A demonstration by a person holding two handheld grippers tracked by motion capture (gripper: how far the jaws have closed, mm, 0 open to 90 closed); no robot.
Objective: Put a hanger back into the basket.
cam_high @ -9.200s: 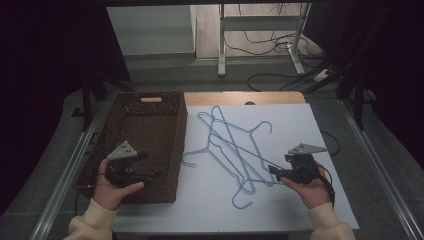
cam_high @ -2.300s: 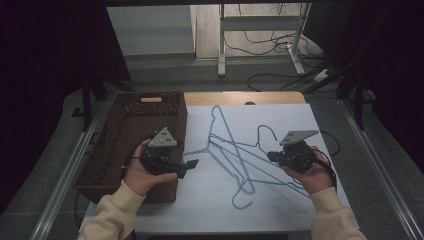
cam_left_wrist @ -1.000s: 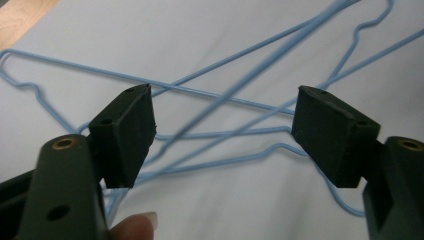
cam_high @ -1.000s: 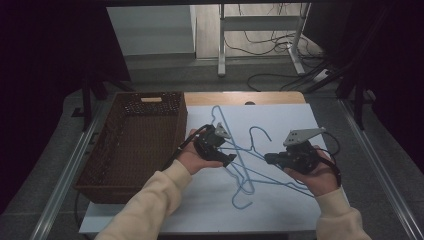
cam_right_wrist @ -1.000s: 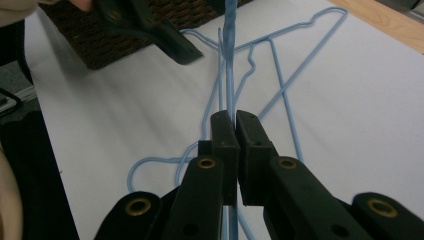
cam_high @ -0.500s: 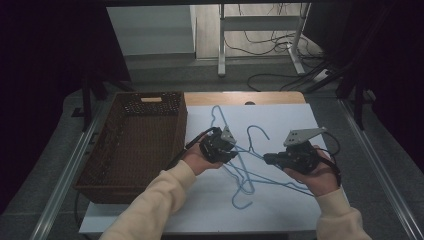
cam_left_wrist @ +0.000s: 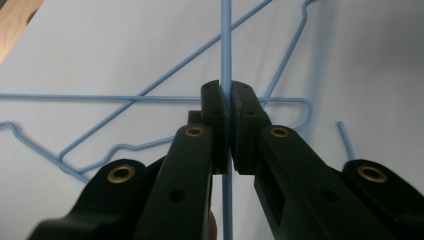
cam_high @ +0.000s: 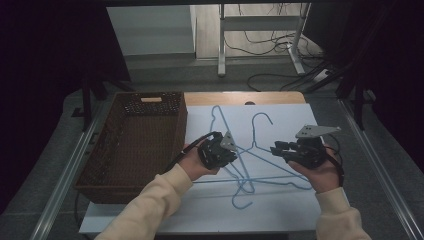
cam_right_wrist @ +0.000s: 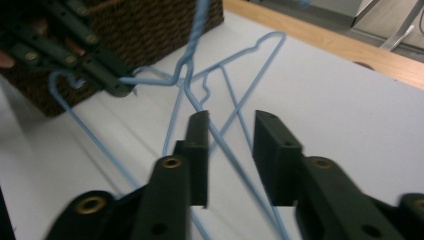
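Several blue wire hangers (cam_high: pixel 248 167) lie tangled on the white table top (cam_high: pixel 280 210). My left gripper (cam_high: pixel 234 151) has just closed and is shut on one hanger's wire (cam_left_wrist: pixel 226 40), which runs straight through its pads. In the right gripper view the left gripper (cam_right_wrist: pixel 122 87) pinches that wire beside the basket. My right gripper (cam_high: pixel 274 148) sits to the right of the pile. Its jaws (cam_right_wrist: pixel 227 125) have just been opening, and a blue wire (cam_right_wrist: pixel 235 160) passes between them, touching neither pad.
A brown wicker basket (cam_high: pixel 107 150) stands at the table's left, close to the left hand. A wooden strip (cam_high: pixel 245 97) edges the far side. Metal rails run along both sides, and cables lie on the floor beyond.
My left hand moved right from the basket onto the hanger pile and shut on a wire, lifting it slightly. The right gripper stayed put and its jaws parted.
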